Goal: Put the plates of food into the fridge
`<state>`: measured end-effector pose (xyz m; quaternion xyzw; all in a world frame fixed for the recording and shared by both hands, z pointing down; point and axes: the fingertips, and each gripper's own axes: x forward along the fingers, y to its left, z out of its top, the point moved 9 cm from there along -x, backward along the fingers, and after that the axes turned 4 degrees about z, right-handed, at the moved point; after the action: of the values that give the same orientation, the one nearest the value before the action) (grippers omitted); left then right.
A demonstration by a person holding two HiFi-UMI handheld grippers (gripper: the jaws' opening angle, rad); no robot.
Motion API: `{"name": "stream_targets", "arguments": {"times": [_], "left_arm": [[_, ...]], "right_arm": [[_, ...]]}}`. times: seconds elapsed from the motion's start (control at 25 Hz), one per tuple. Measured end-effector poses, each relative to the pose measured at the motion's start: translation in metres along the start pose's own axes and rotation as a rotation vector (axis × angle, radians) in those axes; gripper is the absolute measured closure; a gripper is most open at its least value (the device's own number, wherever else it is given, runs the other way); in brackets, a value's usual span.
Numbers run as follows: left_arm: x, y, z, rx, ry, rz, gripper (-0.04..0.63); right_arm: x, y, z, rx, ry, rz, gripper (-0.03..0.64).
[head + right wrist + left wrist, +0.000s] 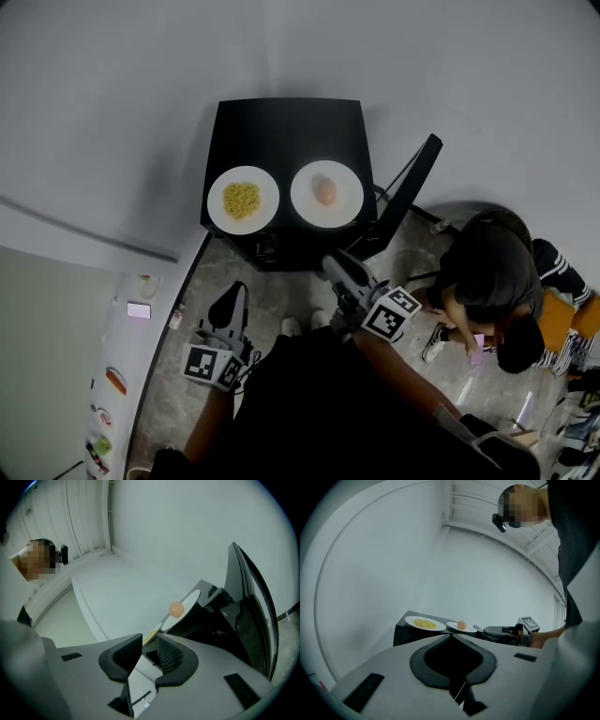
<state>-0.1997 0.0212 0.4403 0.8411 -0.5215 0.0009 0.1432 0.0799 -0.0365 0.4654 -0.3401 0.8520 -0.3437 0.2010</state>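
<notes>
Two hand-held grippers, one per hand. The left hand-held gripper (231,296) is clenched: in its own view the jaws meet with nothing between them (451,637). The right hand-held gripper (336,266) is released: its own view shows the jaws standing apart (149,642) and empty. It is also visible from the left gripper view, low at the right (502,632).

Ahead of both stands one black tabletop (281,127) carrying two white plates side by side, close but not touching. The left plate (215,201) holds a heap of yellow food (241,200). The right plate (305,208) holds one round orange-pink item (324,191). Neither hand-held gripper touches a plate. The right one is near the tabletop's front edge, below the right plate.

One black panel (412,183) stands tilted at the tabletop's right side.

Only the head view shows one person crouching (483,272) on the floor to the right, and a white surface (122,356) at lower left bearing small coloured items. The right gripper view shows the right plate (190,603) edge-on, its round item (176,609) on top.
</notes>
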Motion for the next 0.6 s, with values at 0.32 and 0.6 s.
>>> {"name": "stream_targets", "arguments": {"times": [0.32, 0.6], "left_arm": [[0.02, -0.001, 0.005, 0.019, 0.009, -0.004, 0.566], [0.03, 0.003, 0.009, 0.026, 0.013, -0.002, 0.566]], "right_arm": [[0.016, -0.022, 0.009, 0.165, -0.072, 0.0, 0.505], [0.023, -0.037, 0.013, 0.264, -0.1, -0.025, 0.489]]}}
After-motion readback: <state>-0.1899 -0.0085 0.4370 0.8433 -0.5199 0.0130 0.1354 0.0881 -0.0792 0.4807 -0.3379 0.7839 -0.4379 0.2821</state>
